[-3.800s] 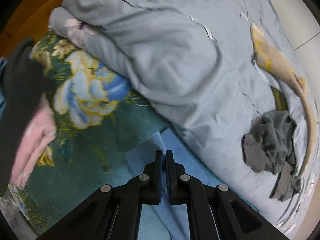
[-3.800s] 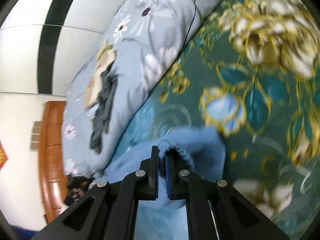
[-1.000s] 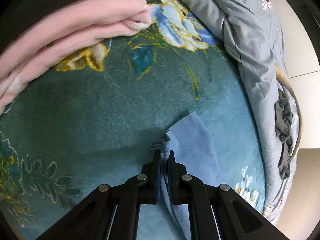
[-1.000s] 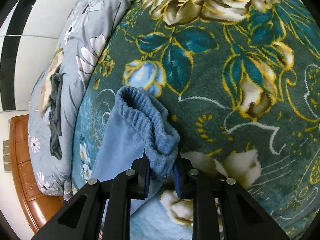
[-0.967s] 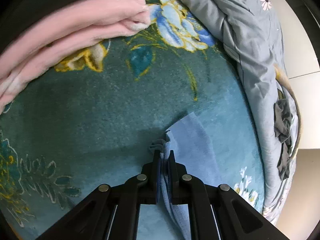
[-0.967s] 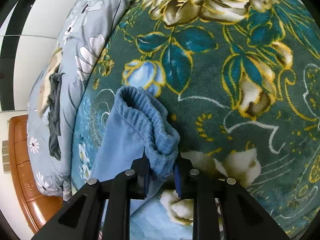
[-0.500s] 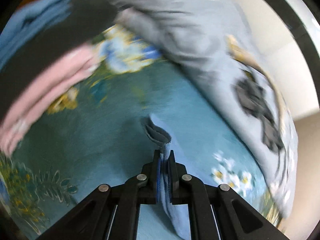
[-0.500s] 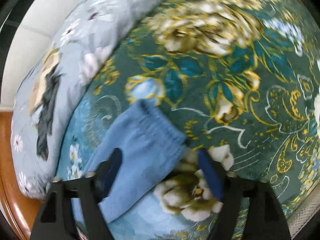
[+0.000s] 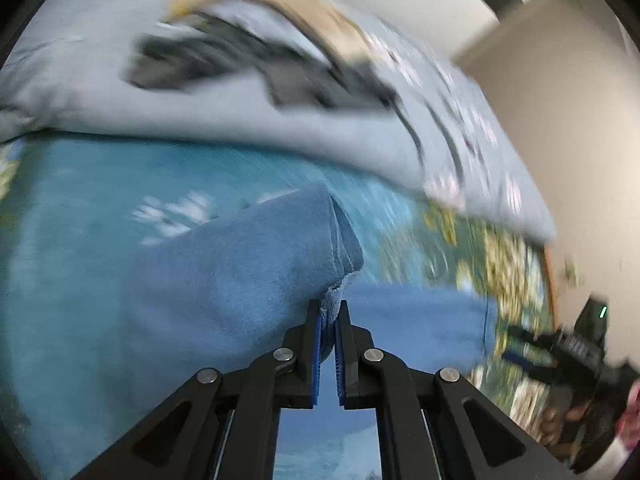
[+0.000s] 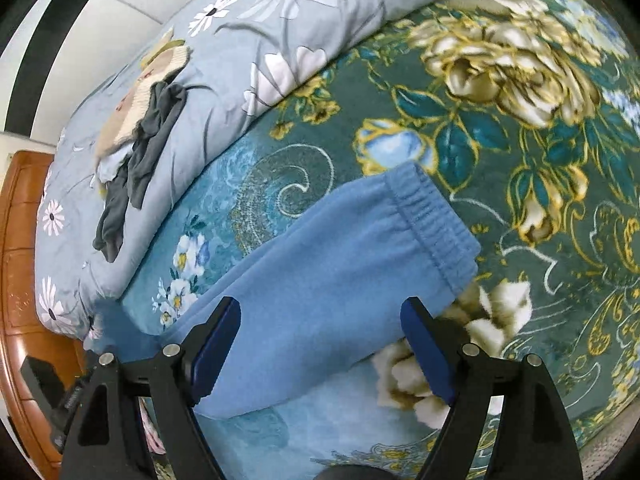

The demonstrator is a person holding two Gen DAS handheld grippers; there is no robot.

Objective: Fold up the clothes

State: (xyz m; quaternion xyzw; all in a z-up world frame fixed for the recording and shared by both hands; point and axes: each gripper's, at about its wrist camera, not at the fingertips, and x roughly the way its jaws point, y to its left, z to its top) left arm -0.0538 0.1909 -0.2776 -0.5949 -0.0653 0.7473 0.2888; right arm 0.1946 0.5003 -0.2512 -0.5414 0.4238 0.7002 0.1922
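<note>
A home bedroom: floral blanket (image 10: 500, 128), grey flowered duvet (image 10: 256, 52), wooden bed frame (image 10: 20, 240)

A second ago the right hand-held gripper (image 10: 322, 344) pinched the ribbed waistband (image 10: 434, 226) of the blue fleece trousers (image 10: 320, 288); its jaws have since spread wide and let go, and the waistband now lies flat on the floral blanket (image 10: 520, 128) instead of standing bunched between the pads. The left hand-held gripper (image 9: 328, 344) has swung round with its pinched edge of the trousers (image 9: 224, 288): the pink folded pile has left its view, and the grey duvet (image 9: 248, 128) now fills the far side, blurred.
</note>
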